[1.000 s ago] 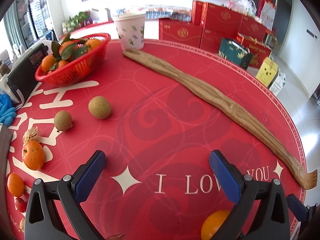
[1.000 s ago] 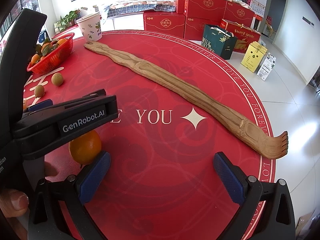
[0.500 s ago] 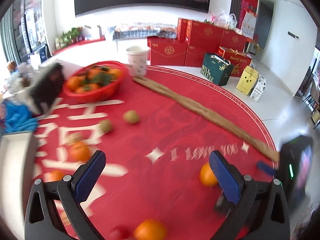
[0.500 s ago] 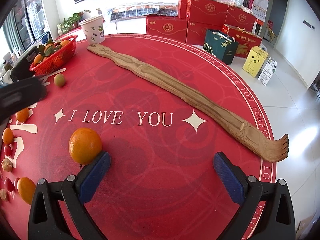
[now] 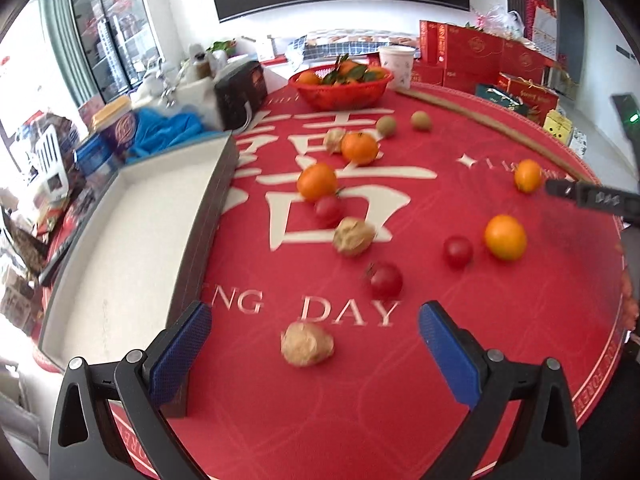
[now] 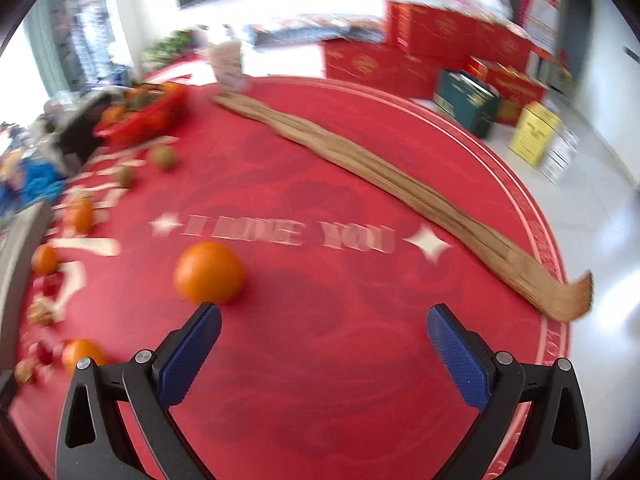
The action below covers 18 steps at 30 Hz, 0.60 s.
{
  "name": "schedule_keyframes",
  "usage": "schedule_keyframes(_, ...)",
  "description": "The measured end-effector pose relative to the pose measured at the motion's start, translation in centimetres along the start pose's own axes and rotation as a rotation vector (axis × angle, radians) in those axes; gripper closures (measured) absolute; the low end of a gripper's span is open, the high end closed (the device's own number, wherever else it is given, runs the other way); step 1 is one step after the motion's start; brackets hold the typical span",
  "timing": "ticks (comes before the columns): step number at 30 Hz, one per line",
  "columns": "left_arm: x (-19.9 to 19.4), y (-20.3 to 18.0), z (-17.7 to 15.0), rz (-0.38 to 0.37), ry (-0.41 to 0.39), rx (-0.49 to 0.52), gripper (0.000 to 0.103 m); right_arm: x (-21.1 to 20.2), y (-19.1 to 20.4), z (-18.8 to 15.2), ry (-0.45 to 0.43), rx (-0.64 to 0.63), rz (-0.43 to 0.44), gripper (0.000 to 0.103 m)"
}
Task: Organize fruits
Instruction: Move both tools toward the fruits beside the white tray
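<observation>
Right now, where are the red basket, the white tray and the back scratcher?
Basket (image 5: 340,94), left wrist view, front wall.
Tray (image 5: 132,232), left wrist view, bare floor.
Back scratcher (image 6: 380,168), right wrist view, mid handle.

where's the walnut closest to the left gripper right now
In the left wrist view, the walnut lies on the red tablecloth just below the word DAY, ahead of the open left gripper, between its fingers.
</observation>
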<state>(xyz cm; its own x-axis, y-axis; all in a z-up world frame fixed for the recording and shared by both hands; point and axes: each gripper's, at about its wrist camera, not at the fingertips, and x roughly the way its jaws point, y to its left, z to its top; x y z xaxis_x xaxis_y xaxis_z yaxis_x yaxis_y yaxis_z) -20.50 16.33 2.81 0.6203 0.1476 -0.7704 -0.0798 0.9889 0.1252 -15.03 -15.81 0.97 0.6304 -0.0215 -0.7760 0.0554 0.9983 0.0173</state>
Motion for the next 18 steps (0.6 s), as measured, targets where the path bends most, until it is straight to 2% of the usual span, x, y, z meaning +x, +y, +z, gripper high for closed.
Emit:
schedule_keyframes(3,0.7,-0.3,-0.7,-0.006,0.023,-0.016,0.000,-2.6,1.8,-0.4,-0.114,-0.080,0.090,0.000)
schedule_keyframes(5,1.3,-0.8,-0.9,0.021,0.027,0.001,0.000,-3.5,3.2,-0.8,-0.154,-0.145,0.147,0.000)
schedule_keyframes(6,1.6,-1.0,-1.0,0.036,0.025,0.009,0.000,-3.6,4.4,-1.2,-0.142,-0.197,0.202,0.000)
schedule_keyframes(9,2.2,-1.2,-1.0,0.047,0.008,0.001,0.000,-2.9,6.3,-2.0,-0.079,-0.270,0.285,0.000)
schedule_keyframes(11,2.5,-0.6,-0.9,0.015,0.011,-0.033,0.000,-2.3,7.4,-2.6,-0.043,-0.312,0.294,0.000)
schedule_keyframes(13,3.1,0.9,-1.1,-0.068,0.037,-0.115,0.000,-1.8,8.4,-3.1,-0.021,-0.353,0.278,0.000)
schedule_keyframes(18,3.1,1.2,-1.3,-0.066,0.042,-0.127,0.000,-0.8,9.7,-3.7,0.013,-0.390,0.277,0.000)
